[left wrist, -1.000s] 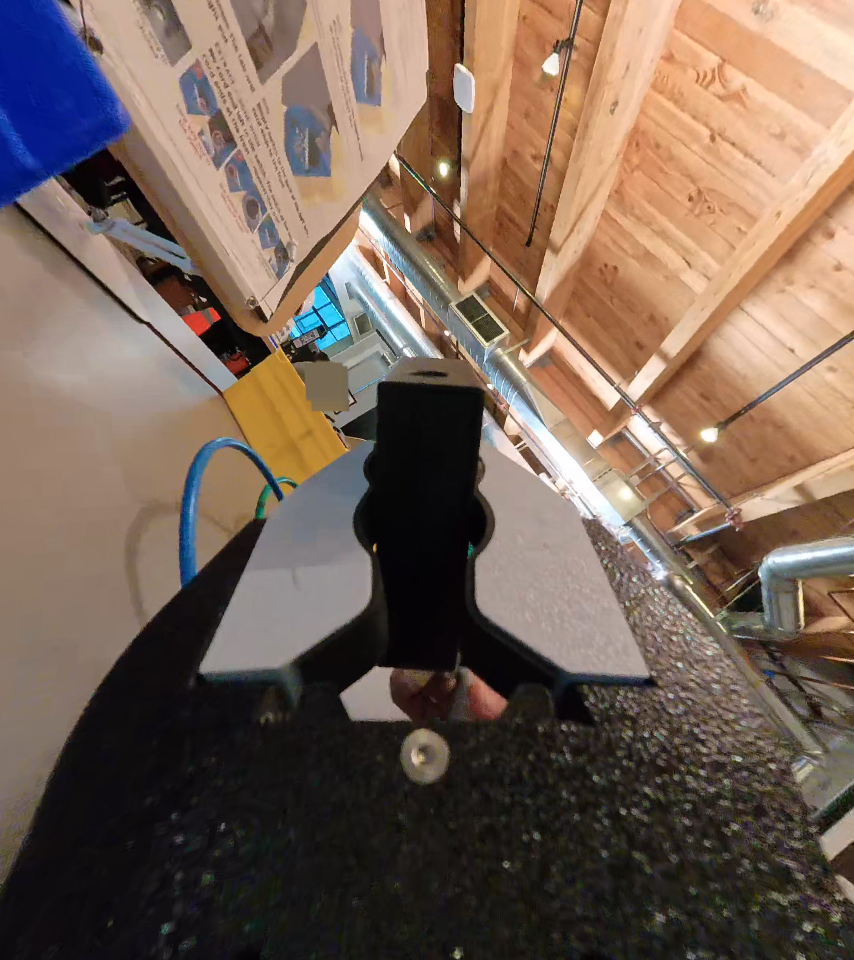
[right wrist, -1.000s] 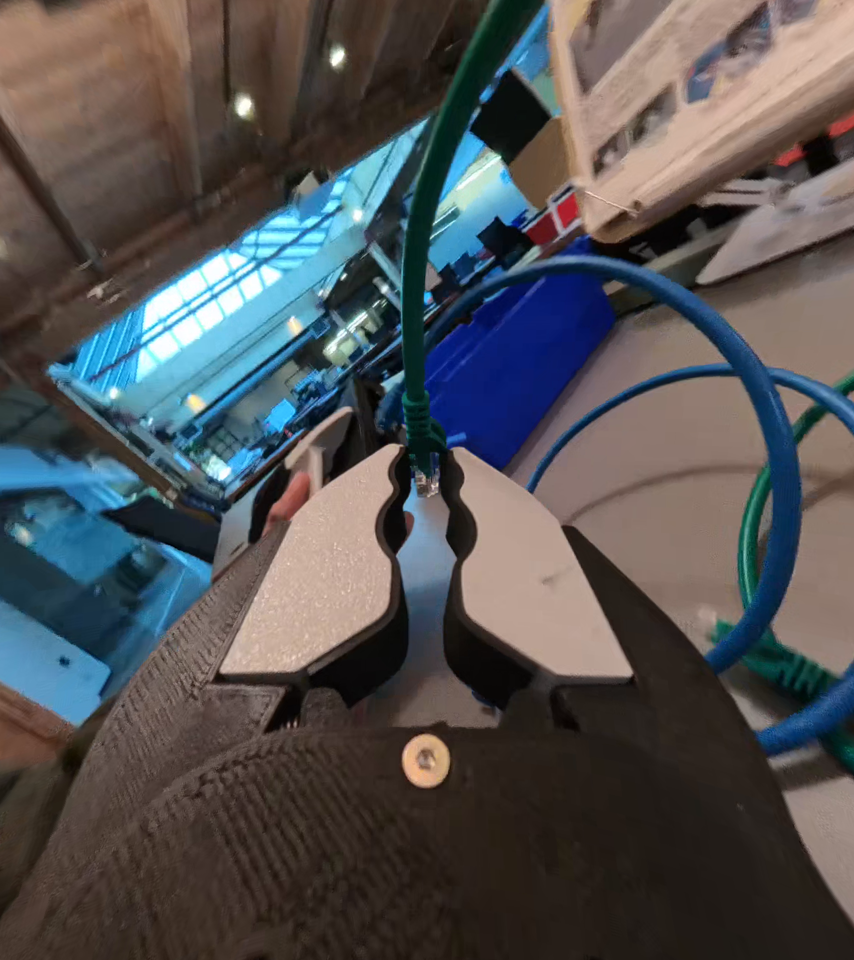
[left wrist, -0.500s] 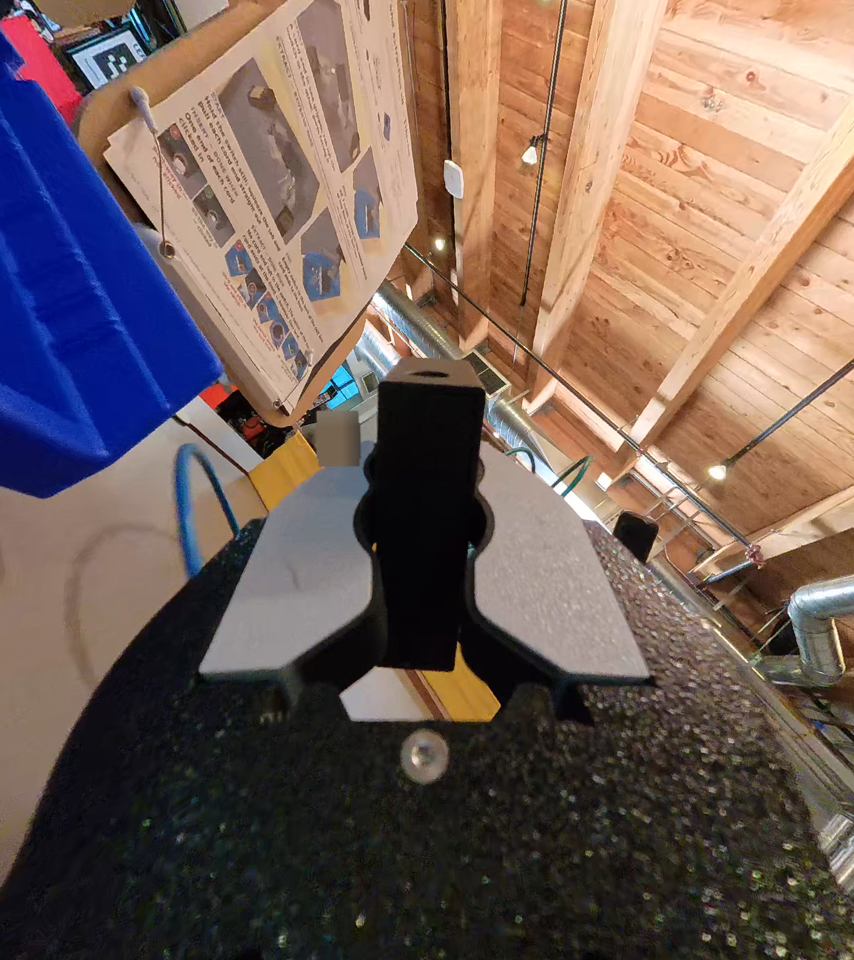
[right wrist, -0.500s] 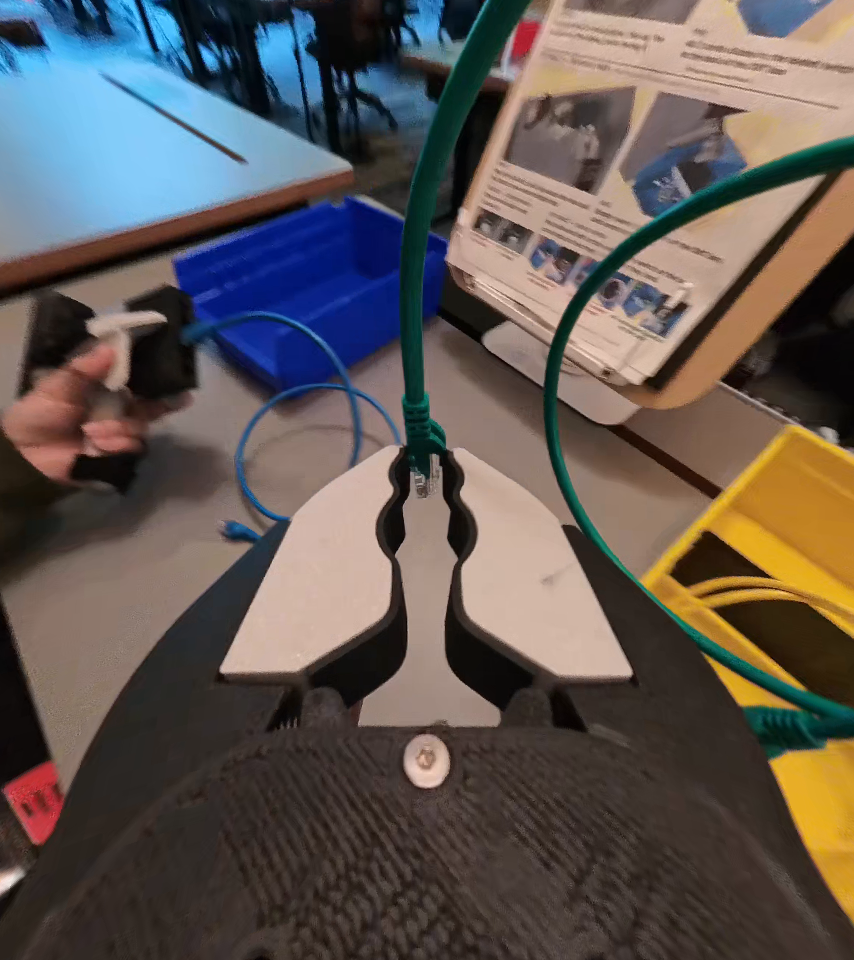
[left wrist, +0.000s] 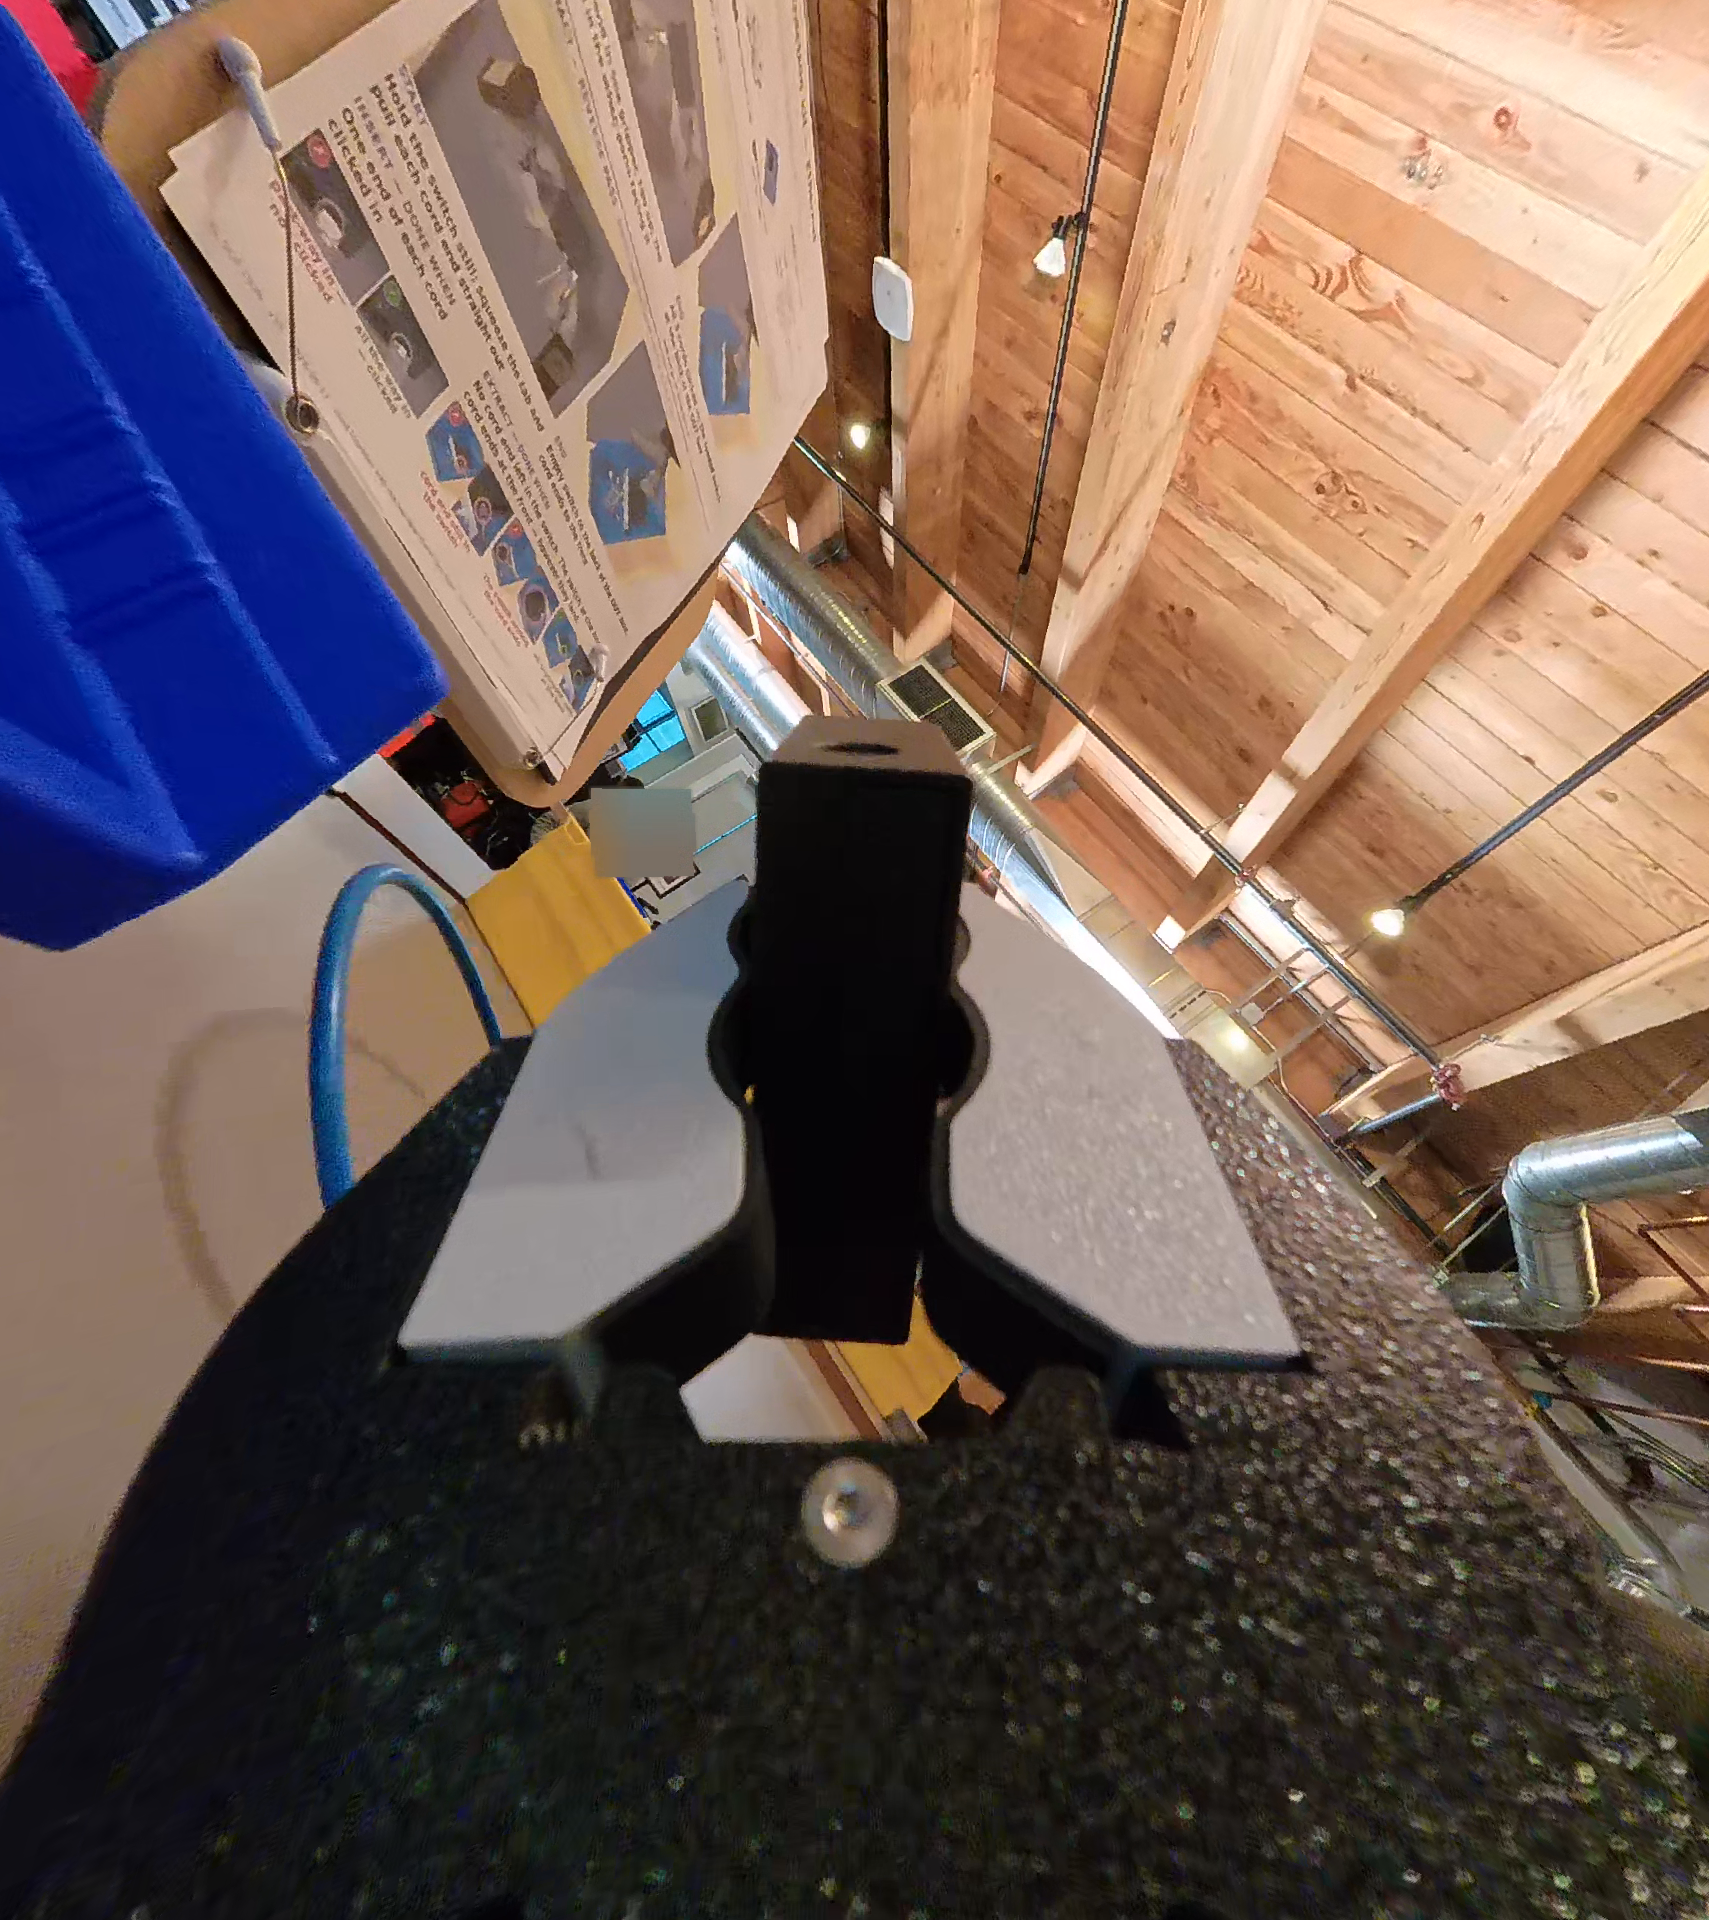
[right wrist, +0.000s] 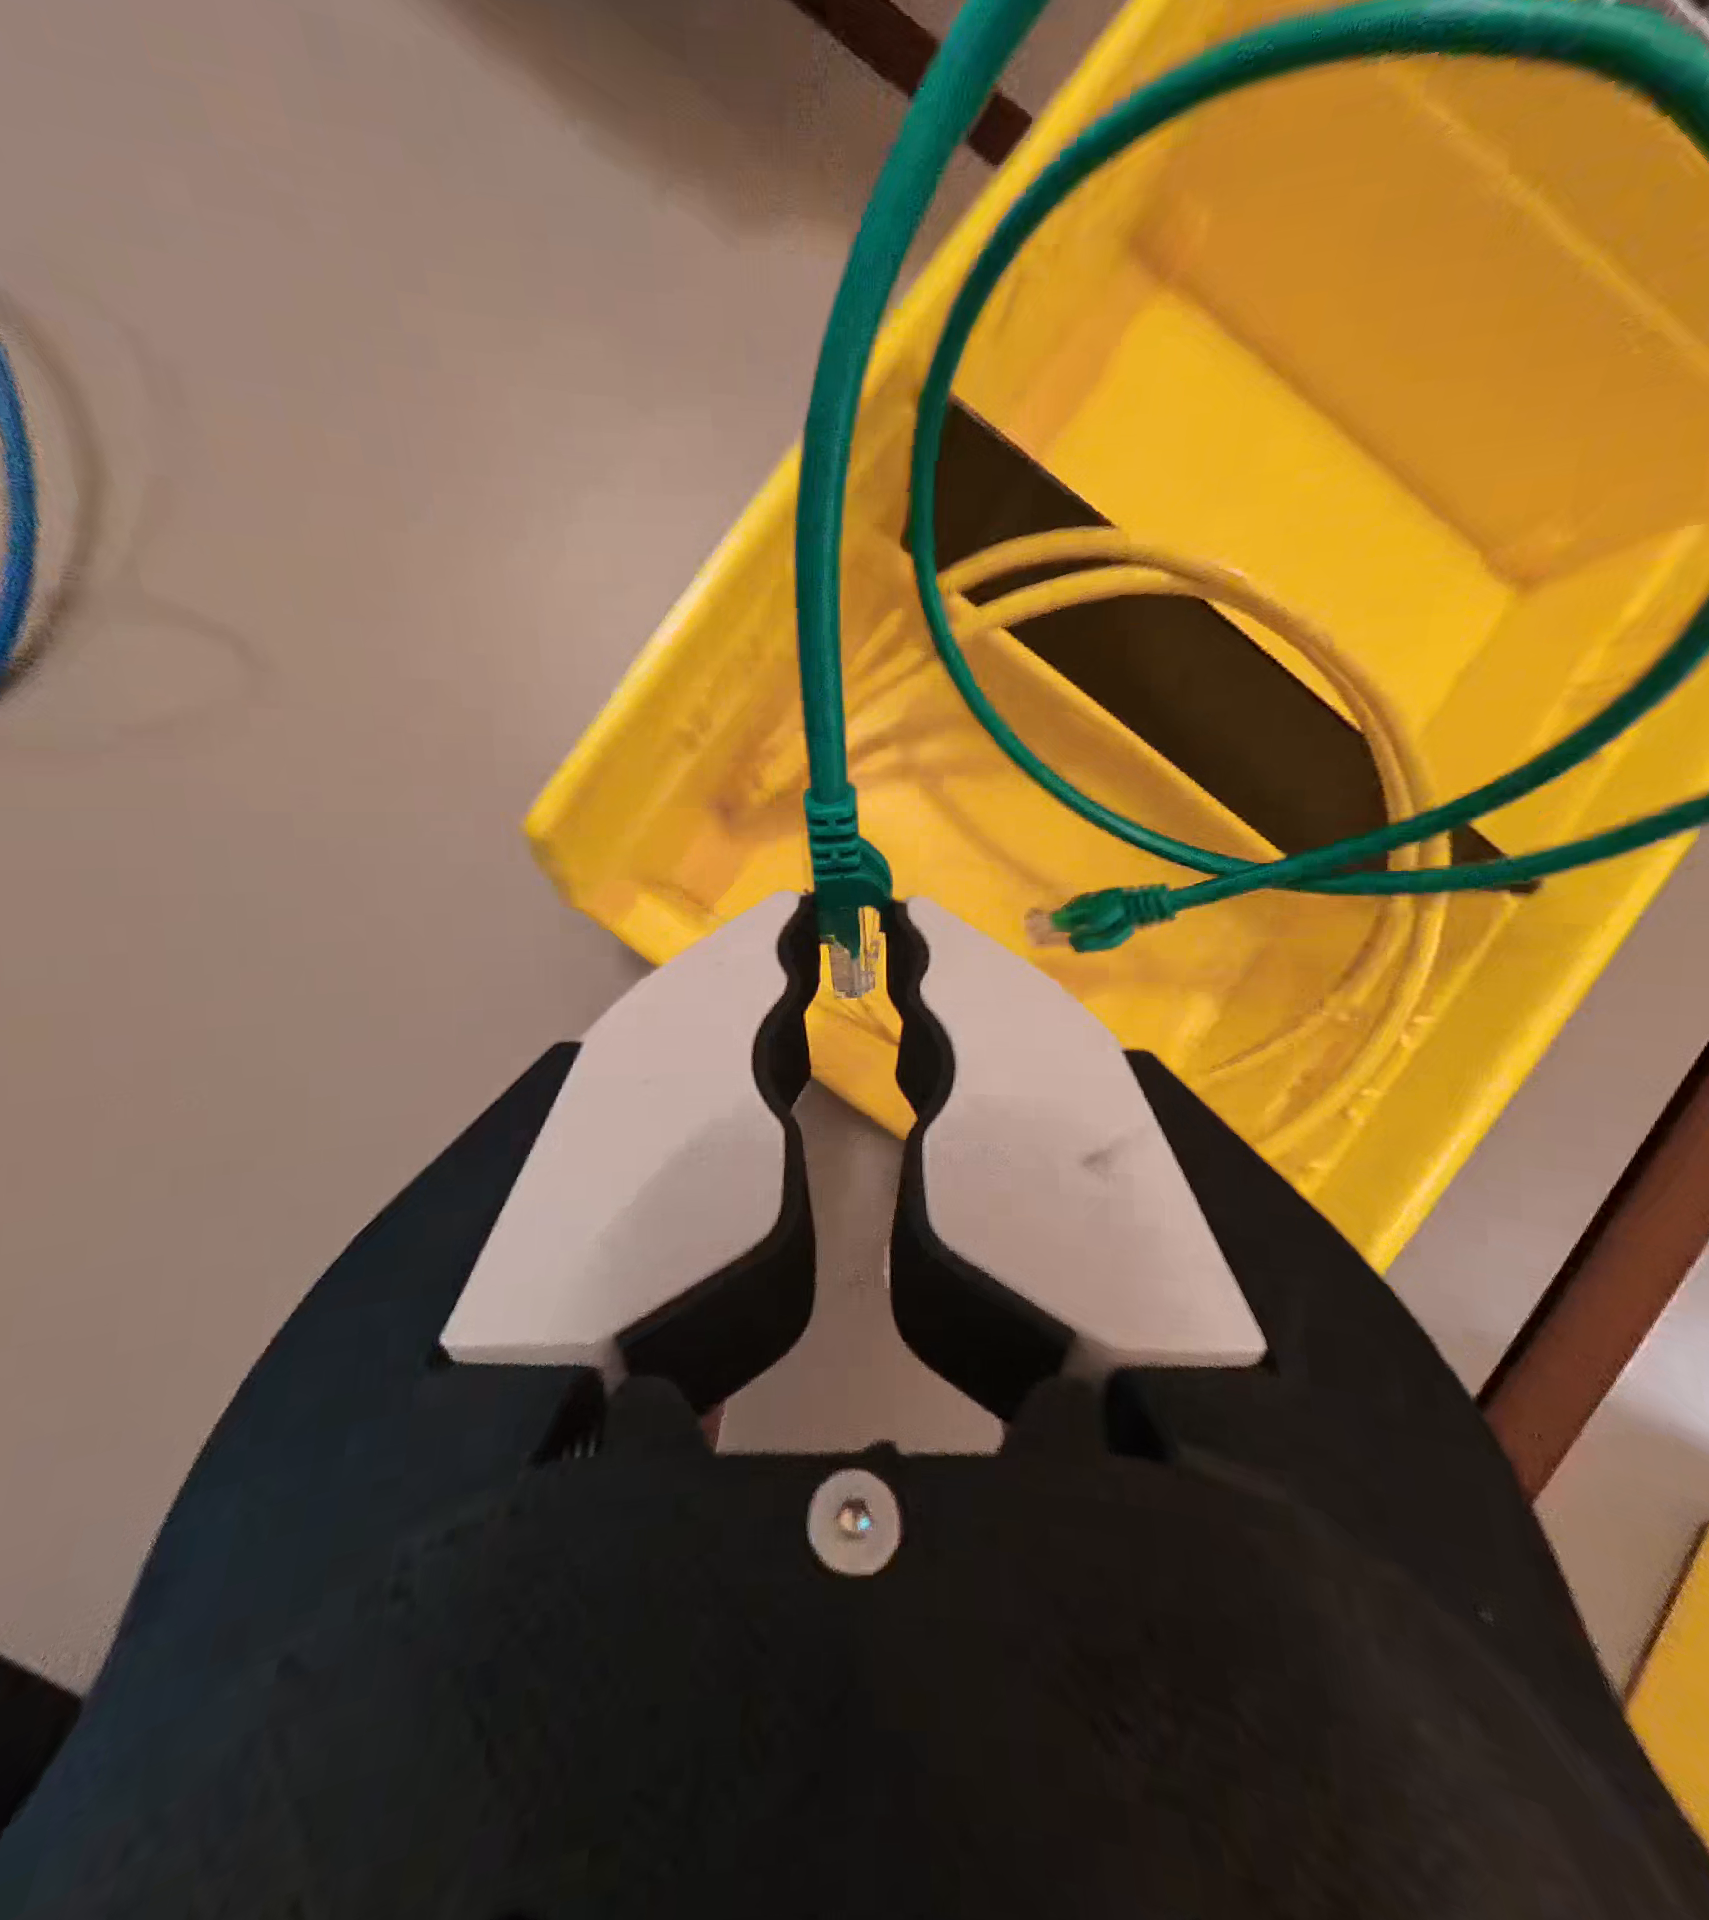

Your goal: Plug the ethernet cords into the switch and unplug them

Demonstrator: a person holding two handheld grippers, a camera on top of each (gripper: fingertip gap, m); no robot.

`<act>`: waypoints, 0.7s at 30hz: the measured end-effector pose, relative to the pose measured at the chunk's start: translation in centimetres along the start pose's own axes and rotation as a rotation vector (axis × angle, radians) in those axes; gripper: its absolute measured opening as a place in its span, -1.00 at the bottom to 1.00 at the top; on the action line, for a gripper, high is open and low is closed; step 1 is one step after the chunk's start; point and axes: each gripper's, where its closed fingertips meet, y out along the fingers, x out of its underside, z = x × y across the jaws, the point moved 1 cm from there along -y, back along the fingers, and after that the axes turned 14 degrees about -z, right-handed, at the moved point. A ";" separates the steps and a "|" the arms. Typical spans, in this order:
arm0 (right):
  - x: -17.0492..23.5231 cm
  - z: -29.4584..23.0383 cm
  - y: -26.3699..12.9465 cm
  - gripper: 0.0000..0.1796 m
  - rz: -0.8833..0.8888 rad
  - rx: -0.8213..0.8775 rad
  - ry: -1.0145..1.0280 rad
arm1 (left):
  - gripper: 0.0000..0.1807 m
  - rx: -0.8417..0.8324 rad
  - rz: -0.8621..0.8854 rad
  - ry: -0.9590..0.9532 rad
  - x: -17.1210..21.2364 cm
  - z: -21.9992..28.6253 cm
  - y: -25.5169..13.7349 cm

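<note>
The left gripper (left wrist: 855, 997) is clenched on a black, box-shaped switch (left wrist: 855, 1039) that stands up between its jaws toward 12 o'clock, its top end showing a small round hole. Beyond it at 10 o'clock a blue cord (left wrist: 336, 1039) arcs over the pale worktop (left wrist: 50, 1195), with a blue bin (left wrist: 81, 520) farther off at 10 o'clock.

The right gripper (right wrist: 852, 961) grips the clear plug of a green ethernet cord (right wrist: 829, 520) right at its tips. The cord rises toward 12 o'clock, loops around at 1 o'clock, and its free plug end (right wrist: 1089, 920) hangs at 3 o'clock from the tips, over a yellow bin (right wrist: 1349, 468) that holds a coiled yellow cord (right wrist: 1390, 748).
</note>
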 end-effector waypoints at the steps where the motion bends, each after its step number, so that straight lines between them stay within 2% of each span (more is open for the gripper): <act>1: 0.3 0.5 0.7 -0.86 -0.017 0.007 0.016 | -0.65 0.000 0.000 -0.002 0.0 -0.1 -0.1; 7: 4.1 2.4 3.8 -0.86 -0.315 0.140 -0.087 | -0.67 -0.001 -0.010 -0.014 0.1 -0.7 -0.1; 9: 4.3 2.3 4.6 -0.86 -0.356 0.165 -0.128 | -0.67 -0.004 -0.015 -0.020 0.4 -1.0 0.1; 13: 4.3 1.1 6.2 -0.85 -0.374 0.079 -0.154 | -0.67 -0.005 -0.028 -0.033 0.9 -1.2 0.3; 16: 3.6 1.1 6.3 -0.71 -0.303 0.069 -0.109 | -0.67 -0.001 -0.034 -0.043 1.0 -1.1 0.4; 20: 1.0 0.4 3.2 -0.42 -0.032 0.010 0.020 | -0.67 -0.003 -0.053 -0.053 1.4 -1.2 0.7; 21: 0.5 -0.1 2.1 -0.40 0.045 -0.019 0.053 | -0.67 -0.002 -0.057 -0.061 1.6 -1.3 0.8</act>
